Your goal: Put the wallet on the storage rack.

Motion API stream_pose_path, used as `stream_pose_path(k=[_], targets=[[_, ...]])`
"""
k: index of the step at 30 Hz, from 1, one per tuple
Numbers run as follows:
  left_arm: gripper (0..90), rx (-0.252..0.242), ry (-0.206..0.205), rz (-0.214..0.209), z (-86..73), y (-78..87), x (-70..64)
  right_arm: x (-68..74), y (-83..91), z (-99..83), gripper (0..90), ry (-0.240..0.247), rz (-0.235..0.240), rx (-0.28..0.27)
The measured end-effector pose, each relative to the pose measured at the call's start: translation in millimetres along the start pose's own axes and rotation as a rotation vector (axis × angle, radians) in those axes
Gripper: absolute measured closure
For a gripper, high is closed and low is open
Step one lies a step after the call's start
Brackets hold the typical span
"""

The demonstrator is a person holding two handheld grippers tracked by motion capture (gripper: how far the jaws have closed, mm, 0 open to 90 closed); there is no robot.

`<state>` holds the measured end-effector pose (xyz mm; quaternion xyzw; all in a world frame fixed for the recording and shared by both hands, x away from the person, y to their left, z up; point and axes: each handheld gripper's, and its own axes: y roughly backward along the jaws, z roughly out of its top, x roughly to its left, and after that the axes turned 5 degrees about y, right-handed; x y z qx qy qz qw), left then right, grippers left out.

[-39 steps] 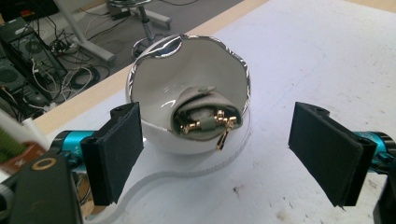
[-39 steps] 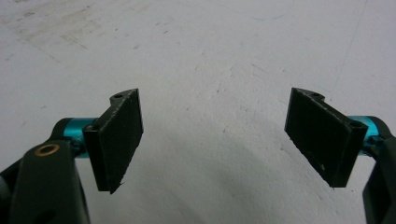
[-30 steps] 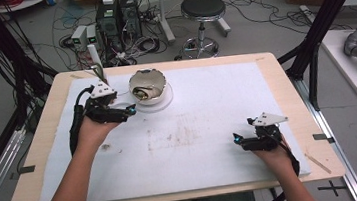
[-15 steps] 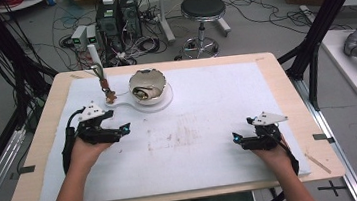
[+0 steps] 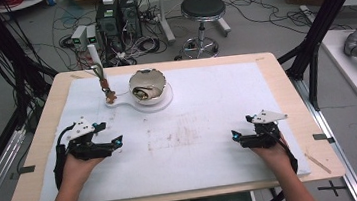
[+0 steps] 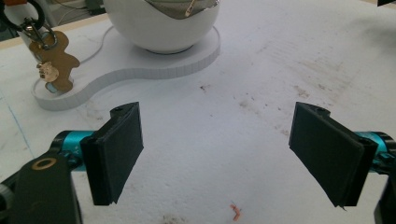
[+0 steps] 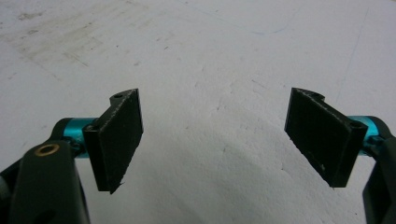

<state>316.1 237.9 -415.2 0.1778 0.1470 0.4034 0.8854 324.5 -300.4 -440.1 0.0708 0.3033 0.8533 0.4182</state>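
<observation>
I find my left gripper (image 5: pixel 117 142) at the lower left of the high view, jaws spread wide and holding nothing, resting on the white mat (image 5: pixel 207 107). My right gripper (image 5: pixel 235 136) sits lower right, jaws likewise spread and empty. The keyring charm (image 6: pixel 51 65) hangs at the upper left of the left gripper view, over the small lobe of the white base (image 6: pixel 140 65), beside the bowl (image 5: pixel 147 86), well apart from both grippers

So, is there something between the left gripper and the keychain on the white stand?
Nothing visible does. Between the open left gripper and the keychain lies bare white mat; the bowl stands off to one side.
</observation>
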Motion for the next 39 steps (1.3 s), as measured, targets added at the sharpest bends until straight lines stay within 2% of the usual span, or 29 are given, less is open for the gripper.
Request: stream_pose_path(k=[8,20,25,39], targets=[[17.6,-0.012,-0.004,0.007,-1.8,-2.6,3.1,-1.0,-0.5,-0.1,19.5,0.008,0.001,0.003],[17.6,-0.029,0.016,0.020,-5.5,-0.6,9.8,0.1,-2.5,1.8,19.5,0.012,-0.004,0.013],[17.6,-0.011,0.024,0.025,-7.7,-1.1,11.1,0.0,-3.1,1.9,19.5,0.012,-0.004,0.014],[17.6,0.009,0.033,0.005,-8.7,-2.2,11.2,0.6,-3.2,1.8,19.5,0.015,-0.004,0.016]])
